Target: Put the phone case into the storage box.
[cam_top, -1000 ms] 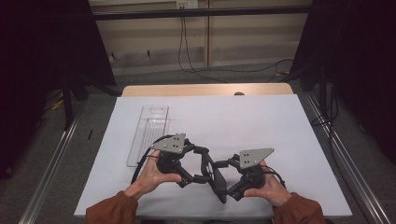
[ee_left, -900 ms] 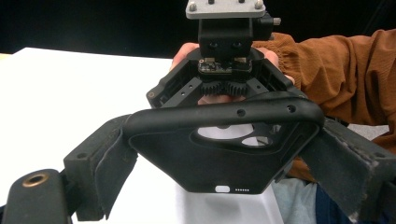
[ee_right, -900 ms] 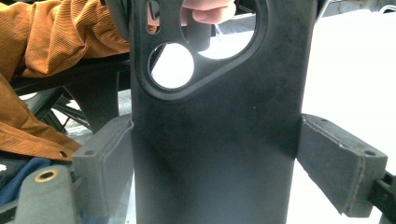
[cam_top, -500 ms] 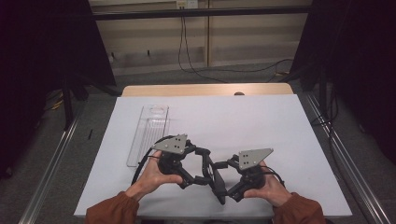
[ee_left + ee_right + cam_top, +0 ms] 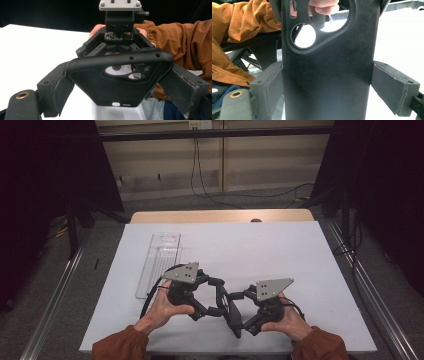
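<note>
Black phone case [image 5: 231, 312] clamped between left gripper [image 5: 212, 297], right gripper [image 5: 245, 312].

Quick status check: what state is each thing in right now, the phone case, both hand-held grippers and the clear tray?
Phone case: black, empty, lifted off the table, held between both grippers.
Left hand-held gripper: shut on the phone case, pads at its two sides.
Right hand-held gripper: shut on the phone case across its width.
Clear tray: empty, flat on the table, untouched.
</note>
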The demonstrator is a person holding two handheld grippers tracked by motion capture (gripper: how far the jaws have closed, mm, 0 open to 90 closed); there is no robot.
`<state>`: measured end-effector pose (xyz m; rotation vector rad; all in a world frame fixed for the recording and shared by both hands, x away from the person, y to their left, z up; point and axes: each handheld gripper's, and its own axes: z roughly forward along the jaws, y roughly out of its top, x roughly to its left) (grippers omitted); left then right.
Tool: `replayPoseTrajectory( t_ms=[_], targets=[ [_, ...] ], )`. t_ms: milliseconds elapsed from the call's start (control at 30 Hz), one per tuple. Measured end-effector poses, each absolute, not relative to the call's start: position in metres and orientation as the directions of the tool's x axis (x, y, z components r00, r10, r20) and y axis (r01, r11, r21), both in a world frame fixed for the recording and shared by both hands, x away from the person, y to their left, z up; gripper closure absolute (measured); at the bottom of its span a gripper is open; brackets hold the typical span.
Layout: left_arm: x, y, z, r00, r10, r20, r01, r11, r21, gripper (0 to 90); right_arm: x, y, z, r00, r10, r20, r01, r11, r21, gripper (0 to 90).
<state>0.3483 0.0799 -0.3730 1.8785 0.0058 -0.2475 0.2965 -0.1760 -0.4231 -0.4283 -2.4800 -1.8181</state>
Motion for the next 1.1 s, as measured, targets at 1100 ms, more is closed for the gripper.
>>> replayPoseTrajectory(
  t_ms=[1100],
  targets=[
    [0.357,0.099,-0.361,0.983,0.086,-0.165,0.183,-0.273,0.945,14.9,0.302,-0.193,-0.418,-0.91,0.344,0.232,0.3,0.161,0.94,0.9]
  ],
)
